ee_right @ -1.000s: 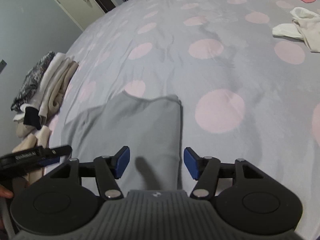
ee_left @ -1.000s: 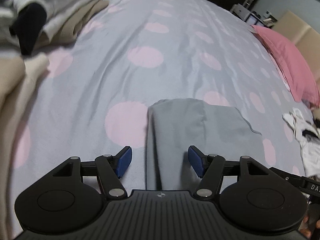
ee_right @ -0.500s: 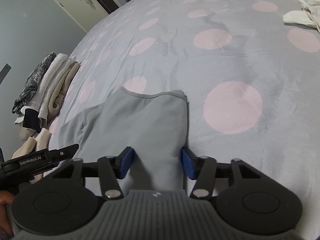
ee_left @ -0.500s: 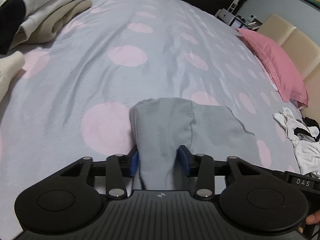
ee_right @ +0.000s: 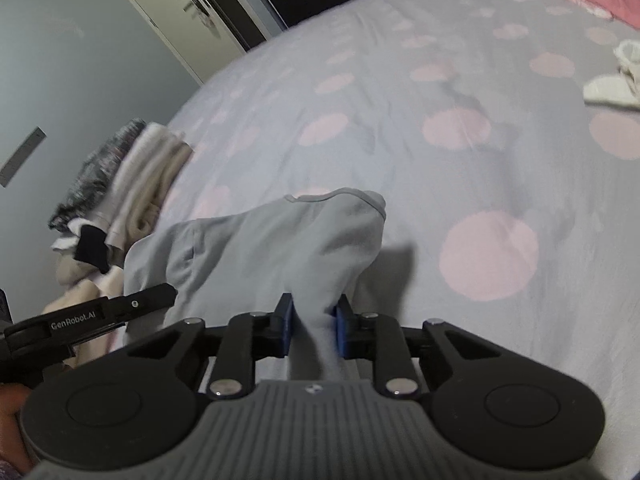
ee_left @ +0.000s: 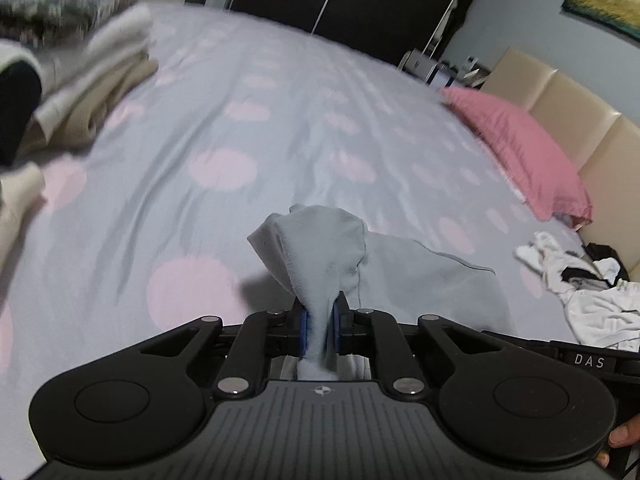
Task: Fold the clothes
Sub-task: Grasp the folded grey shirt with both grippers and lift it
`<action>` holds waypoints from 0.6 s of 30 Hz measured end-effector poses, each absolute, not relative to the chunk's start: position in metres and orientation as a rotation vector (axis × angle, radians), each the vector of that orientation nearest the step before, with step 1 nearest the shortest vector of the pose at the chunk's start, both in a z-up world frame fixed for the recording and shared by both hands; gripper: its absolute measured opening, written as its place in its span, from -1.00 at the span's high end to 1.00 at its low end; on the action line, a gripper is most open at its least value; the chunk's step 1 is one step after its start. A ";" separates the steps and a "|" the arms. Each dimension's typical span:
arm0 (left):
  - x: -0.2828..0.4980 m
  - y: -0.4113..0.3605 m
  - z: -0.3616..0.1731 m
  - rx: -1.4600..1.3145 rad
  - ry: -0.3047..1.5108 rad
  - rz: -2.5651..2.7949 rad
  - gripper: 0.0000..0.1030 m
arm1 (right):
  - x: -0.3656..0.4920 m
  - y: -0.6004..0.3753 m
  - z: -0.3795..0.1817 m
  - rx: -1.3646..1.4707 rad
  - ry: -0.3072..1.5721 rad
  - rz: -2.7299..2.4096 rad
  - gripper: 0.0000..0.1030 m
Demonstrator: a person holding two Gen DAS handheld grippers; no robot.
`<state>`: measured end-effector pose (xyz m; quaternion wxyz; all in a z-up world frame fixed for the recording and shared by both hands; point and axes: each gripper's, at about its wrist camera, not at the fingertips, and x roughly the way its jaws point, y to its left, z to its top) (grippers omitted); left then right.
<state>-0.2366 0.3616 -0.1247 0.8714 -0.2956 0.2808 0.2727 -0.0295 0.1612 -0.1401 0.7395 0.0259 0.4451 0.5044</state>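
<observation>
The left gripper (ee_left: 320,330) has its jaws closing on a bunched edge of the grey garment (ee_left: 320,240), cloth pinched between the blue pads. The right gripper (ee_right: 314,330) likewise is closing on the garment's other near edge (ee_right: 280,248). The garment lies on the spotted bed (ee_left: 240,120), its near corners lifted. Folded clothes (ee_left: 92,92) are stacked far left; a pink pillow (ee_left: 520,148) lies far right.
</observation>
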 end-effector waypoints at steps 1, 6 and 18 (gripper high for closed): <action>-0.240 0.360 -0.119 -0.611 0.568 0.572 0.82 | -0.032 0.160 -0.134 0.063 0.957 1.115 0.55; -0.260 0.348 -0.090 -0.580 0.471 0.589 0.82 | -0.048 0.153 -0.106 0.088 0.869 1.164 0.56; -0.330 0.322 -0.009 -0.454 0.267 0.665 0.83 | -0.106 0.152 -0.036 0.104 0.692 1.347 0.56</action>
